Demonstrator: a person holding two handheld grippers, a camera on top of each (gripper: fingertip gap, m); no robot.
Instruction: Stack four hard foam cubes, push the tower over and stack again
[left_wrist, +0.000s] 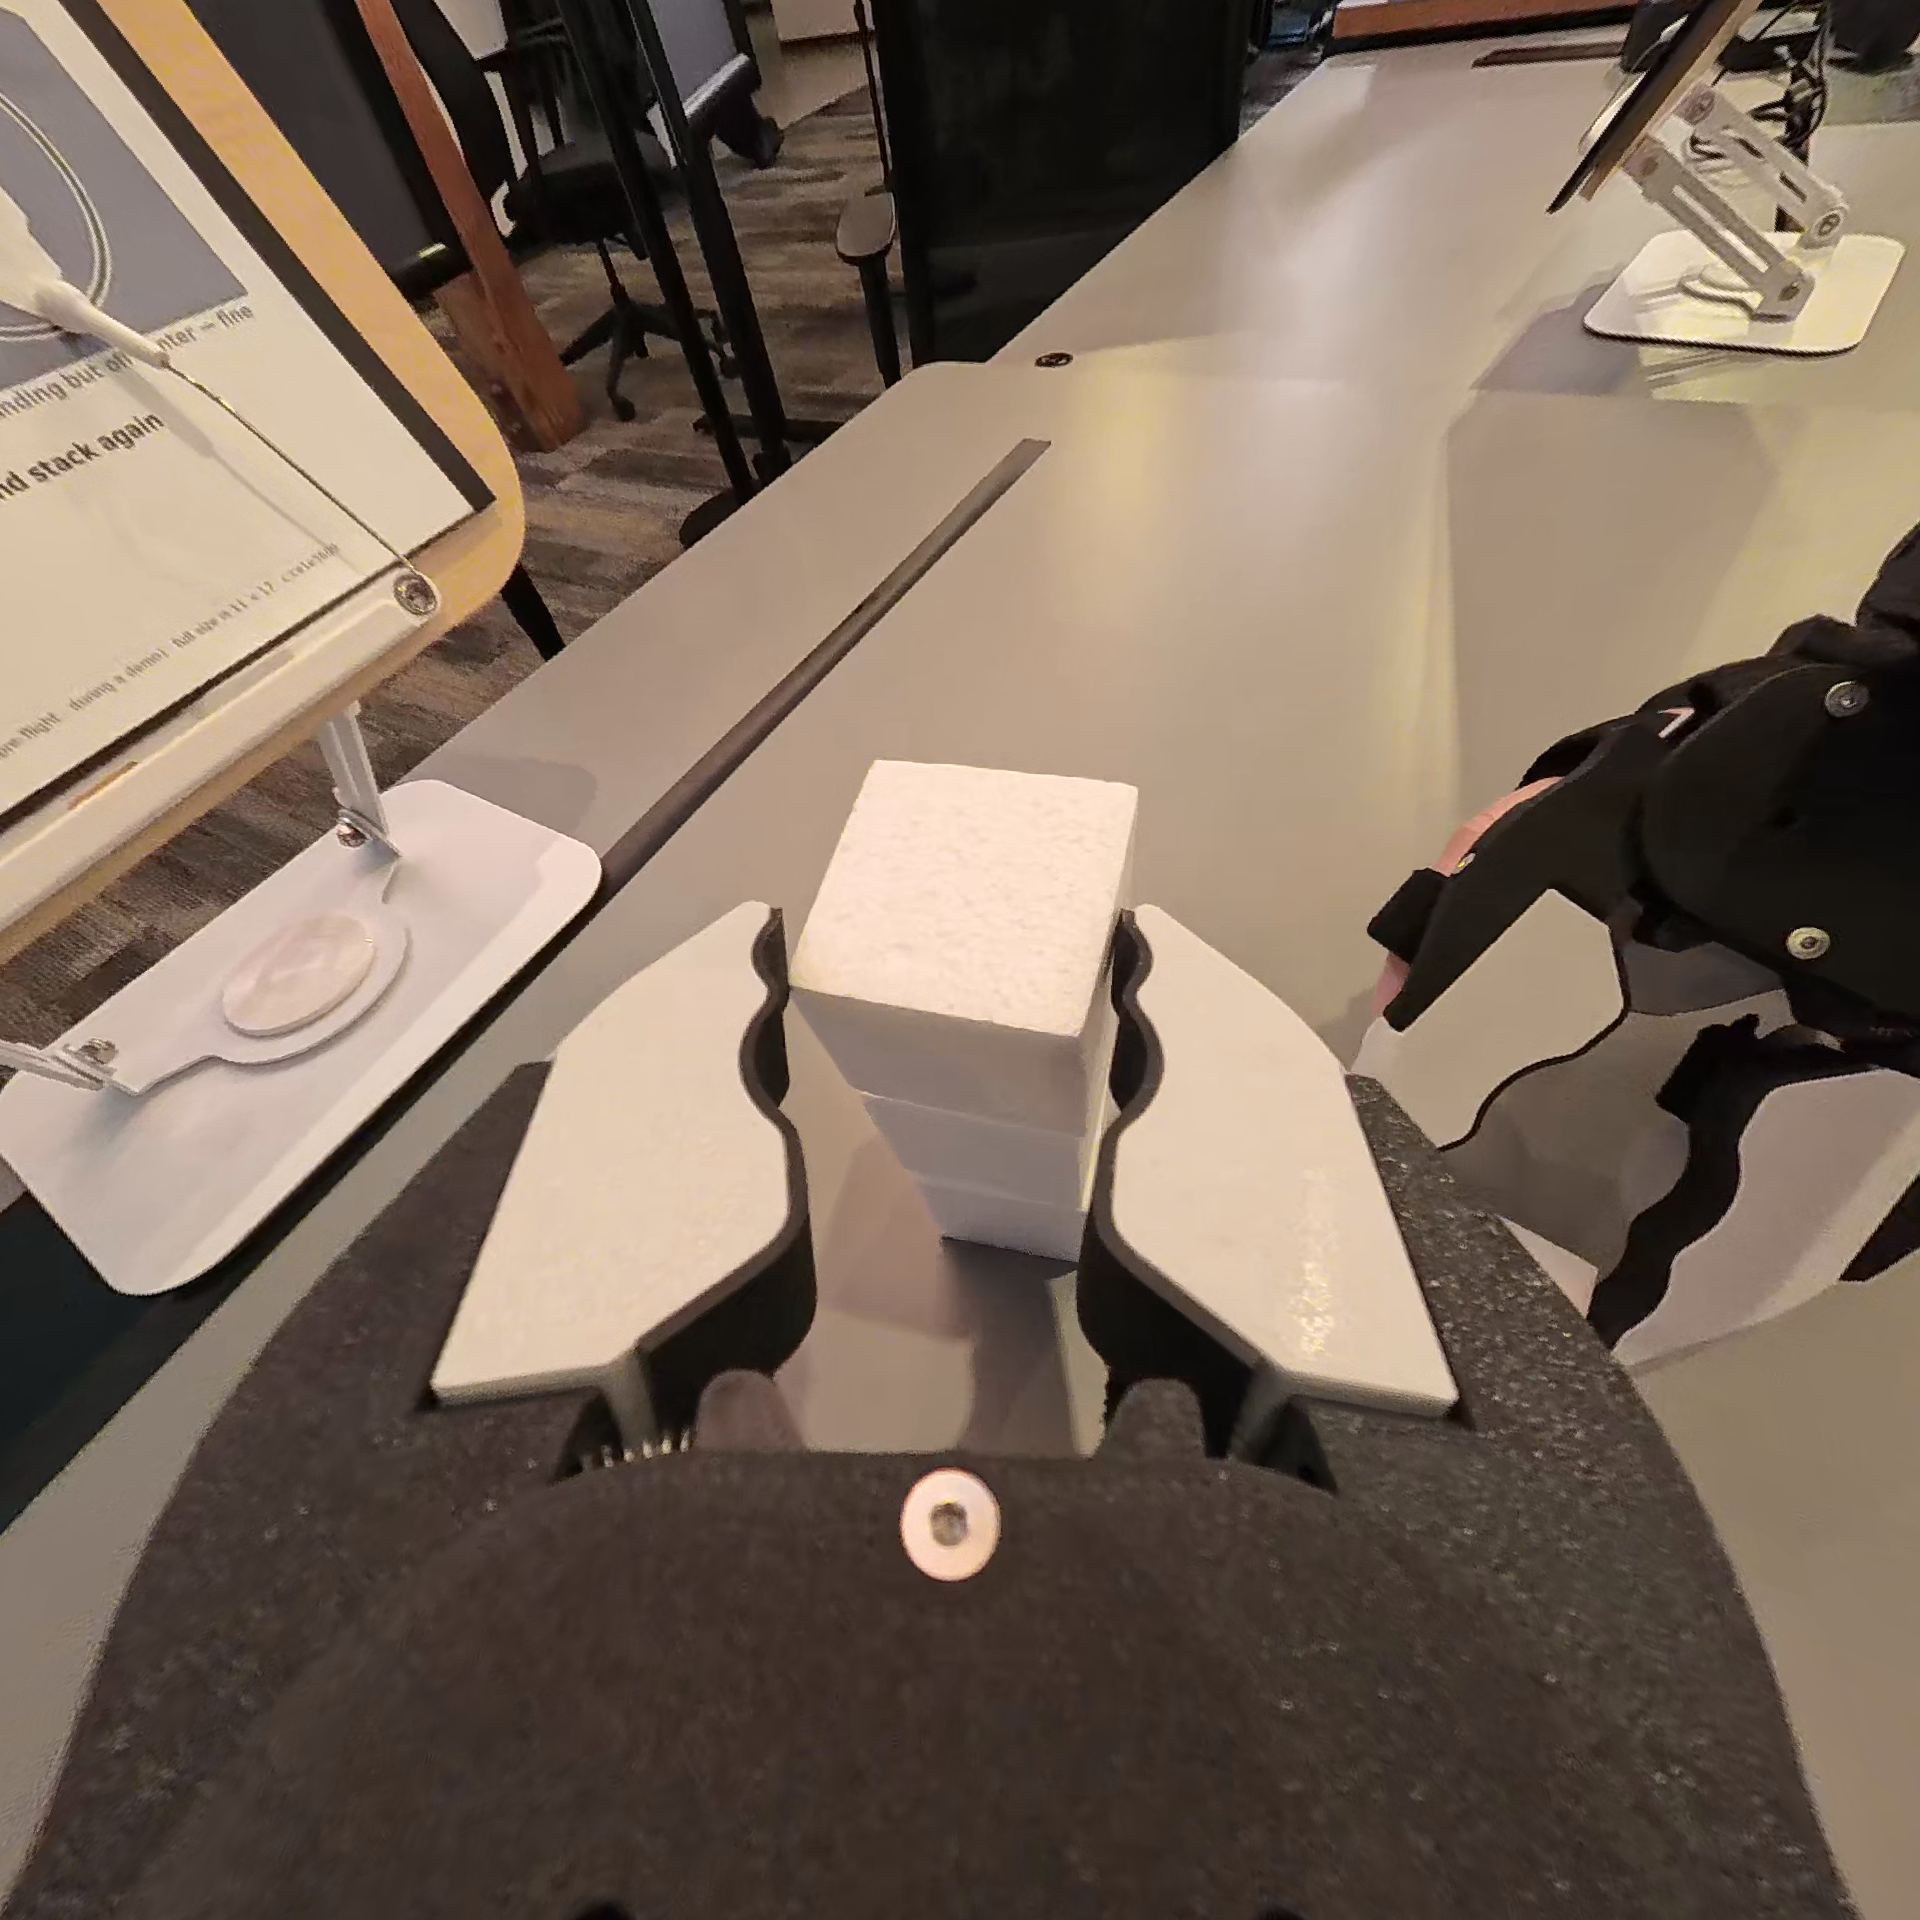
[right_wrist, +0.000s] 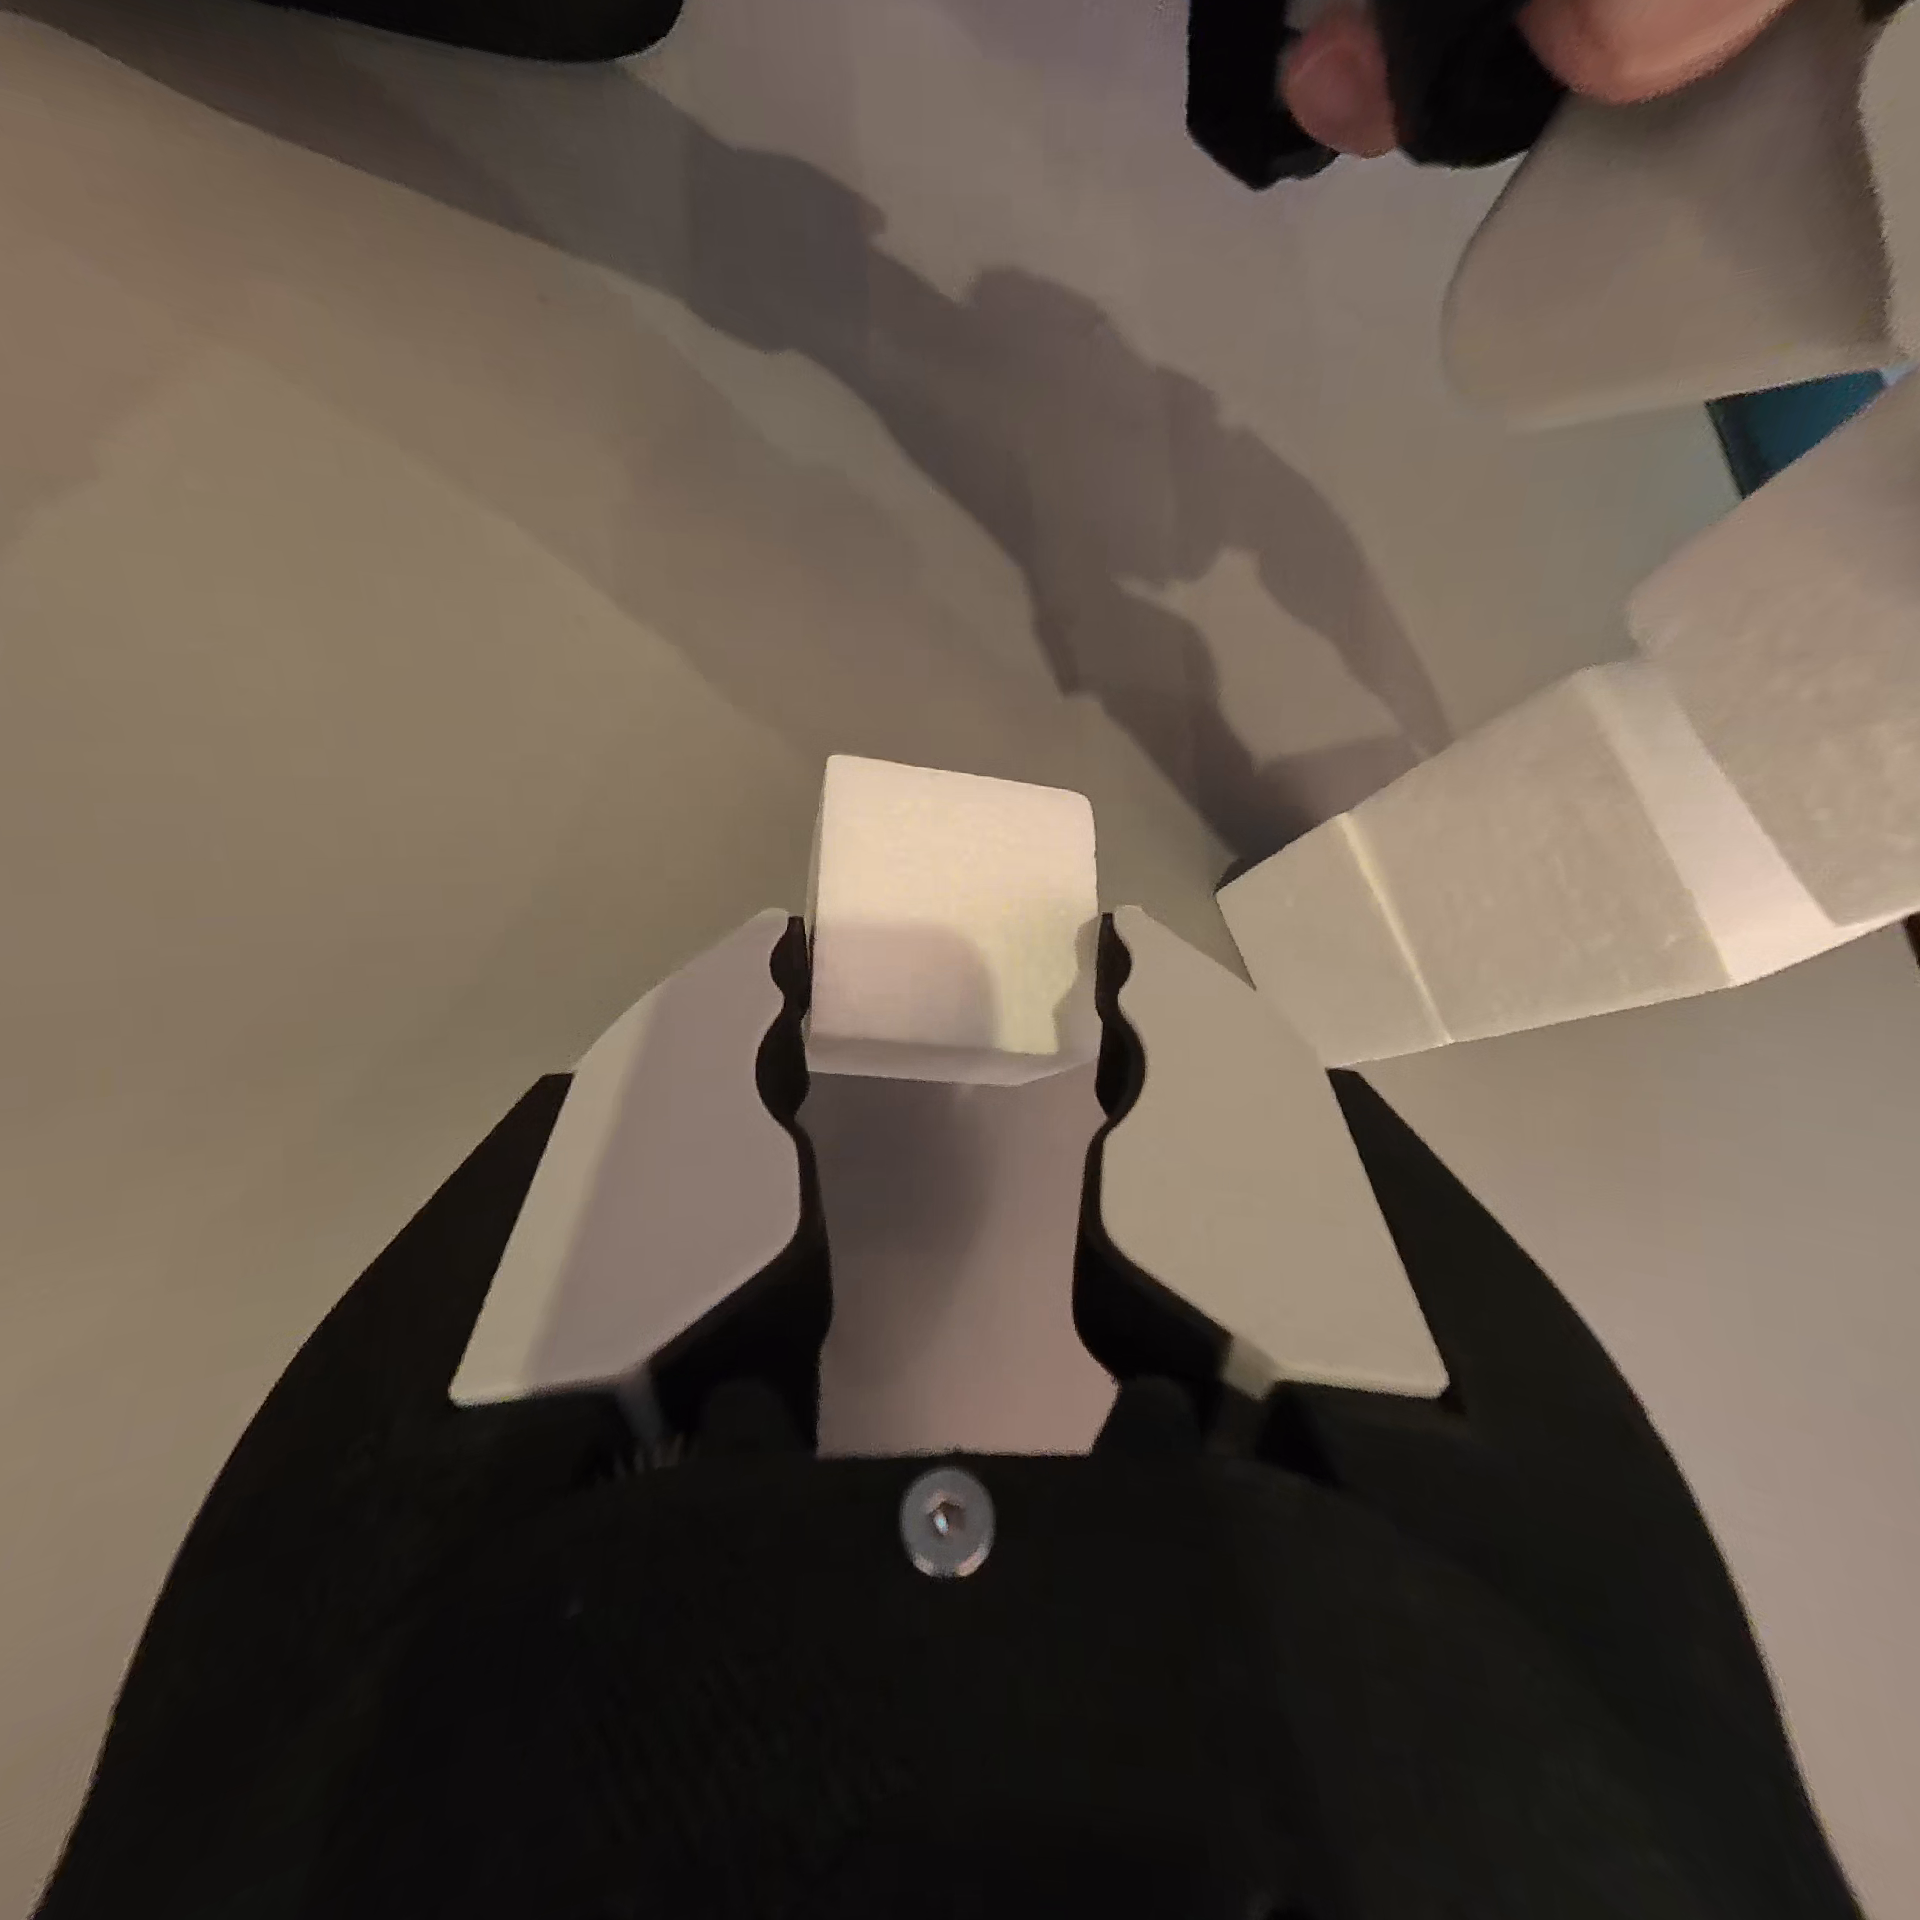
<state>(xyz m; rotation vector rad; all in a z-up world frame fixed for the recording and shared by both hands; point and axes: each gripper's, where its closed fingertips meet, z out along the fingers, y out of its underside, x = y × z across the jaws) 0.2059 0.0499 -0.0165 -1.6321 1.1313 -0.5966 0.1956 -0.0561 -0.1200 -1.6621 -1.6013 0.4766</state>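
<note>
Tower of three white hard foam cubes (left_wrist: 971, 1049) on grey desk (left_wrist: 1299, 582); left gripper (left_wrist: 948, 966) jaws flanking top cube, contact uncertain, probably steadying; right gripper (right_wrist: 951, 971) jaws clamped on fourth white foam cube (right_wrist: 951, 925), just beside tower, likely next to stack; printed sheet on wooden stand (left_wrist: 208, 436), wording omitted.

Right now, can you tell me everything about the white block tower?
The white block tower is three hard foam cubes stacked on the grey table, with a grainy, pebbly surface. It stands upright, though the cubes sit slightly out of line. The left gripper has its jaws around the top cube, touching or almost touching its sides. A fourth cube is not on it yet; the right gripper holds that one nearby.
</note>
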